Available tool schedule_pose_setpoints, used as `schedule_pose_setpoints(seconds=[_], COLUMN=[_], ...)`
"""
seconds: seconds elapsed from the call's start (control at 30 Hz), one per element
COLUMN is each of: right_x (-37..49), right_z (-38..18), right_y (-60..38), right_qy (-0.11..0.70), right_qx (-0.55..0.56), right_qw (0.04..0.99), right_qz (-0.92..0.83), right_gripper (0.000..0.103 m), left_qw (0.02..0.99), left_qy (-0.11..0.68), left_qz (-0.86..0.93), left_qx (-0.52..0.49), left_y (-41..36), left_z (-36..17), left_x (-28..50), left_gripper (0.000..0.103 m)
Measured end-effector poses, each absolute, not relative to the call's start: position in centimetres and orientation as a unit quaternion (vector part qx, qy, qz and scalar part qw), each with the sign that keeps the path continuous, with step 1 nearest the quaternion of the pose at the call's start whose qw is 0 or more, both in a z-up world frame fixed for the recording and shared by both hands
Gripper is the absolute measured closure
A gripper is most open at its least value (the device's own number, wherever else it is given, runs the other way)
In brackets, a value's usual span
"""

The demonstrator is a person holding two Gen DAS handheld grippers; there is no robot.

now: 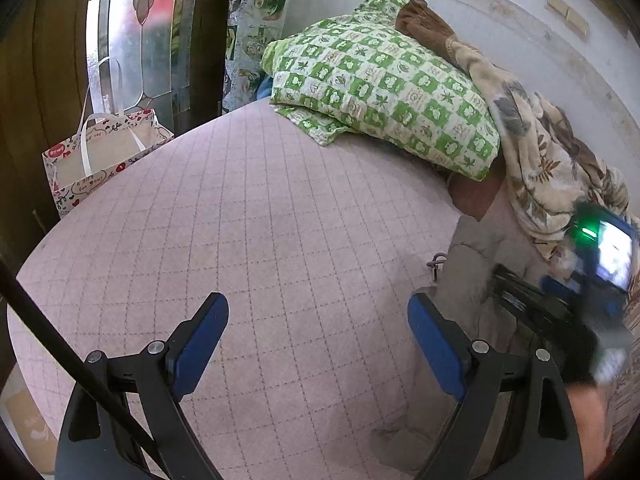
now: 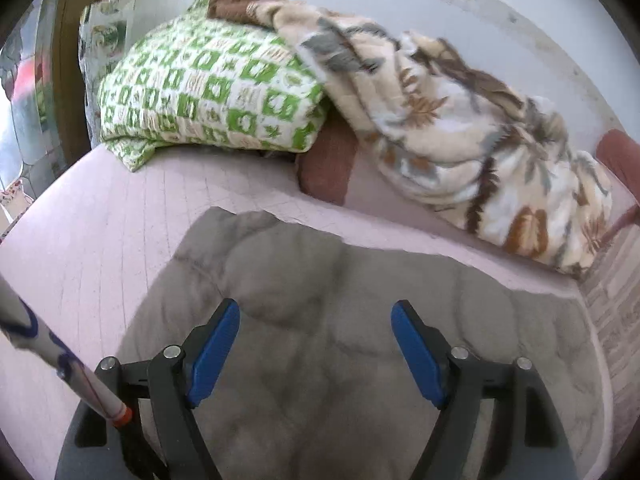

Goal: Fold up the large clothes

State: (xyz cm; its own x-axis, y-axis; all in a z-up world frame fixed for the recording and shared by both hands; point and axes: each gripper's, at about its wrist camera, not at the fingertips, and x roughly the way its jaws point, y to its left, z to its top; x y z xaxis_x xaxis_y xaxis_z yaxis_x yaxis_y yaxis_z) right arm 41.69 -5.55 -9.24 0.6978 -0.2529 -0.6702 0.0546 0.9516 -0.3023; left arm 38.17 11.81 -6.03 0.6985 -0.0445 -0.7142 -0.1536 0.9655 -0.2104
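Note:
A grey quilted garment (image 2: 332, 320) lies flat on the pink checked bed cover (image 2: 80, 240). My right gripper (image 2: 316, 340) is open and empty, hovering over the garment's middle. In the left wrist view the garment (image 1: 472, 280) lies at the right, and my left gripper (image 1: 318, 336) is open and empty over the bed cover (image 1: 260, 220), its right finger at the garment's left edge. The right gripper's body (image 1: 580, 292) shows blurred at the right of that view.
A green checked pillow (image 1: 384, 80) and a crumpled leaf-print blanket (image 2: 460, 140) lie at the bed's head against a white wall. A maroon cushion (image 2: 328, 164) sits under them. A paper gift bag (image 1: 100, 156) stands beside the bed at the left, near a glass door.

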Motion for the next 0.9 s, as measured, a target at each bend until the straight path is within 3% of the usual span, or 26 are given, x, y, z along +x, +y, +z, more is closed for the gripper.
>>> schedule_pose_setpoints(seconds=[0.17,0.27,0.57,0.9], right_x=[46.5,45.5,31.9,18.8], right_z=[-14.2,-12.8,-6.2,-9.5], right_y=[-5.5,-5.6,-10.0,-20.2], right_qy=[0.469,0.443,0.340,0.388], right_qx=[-0.126,-0.115,-0.098,-0.045], right_qw=[0.870,0.886,0.933,0.908], right_qz=[-0.081,-0.079,-0.062,-0.152], right_gripper=[0.016,0.016,0.016,0.016], left_qw=[0.916,0.914,0.923,0.936], left_qy=[0.385,0.389,0.368,0.345], left_qz=[0.030,0.024,0.012,0.002], left_qx=[-0.111,-0.111,-0.111,-0.067], left_y=[10.9,10.6,10.1,7.5], left_z=[-6.1,-6.3,-5.5,-4.8], left_x=[38.4,38.7,37.3,35.4], left_gripper=[0.013,0.013,0.013,0.013])
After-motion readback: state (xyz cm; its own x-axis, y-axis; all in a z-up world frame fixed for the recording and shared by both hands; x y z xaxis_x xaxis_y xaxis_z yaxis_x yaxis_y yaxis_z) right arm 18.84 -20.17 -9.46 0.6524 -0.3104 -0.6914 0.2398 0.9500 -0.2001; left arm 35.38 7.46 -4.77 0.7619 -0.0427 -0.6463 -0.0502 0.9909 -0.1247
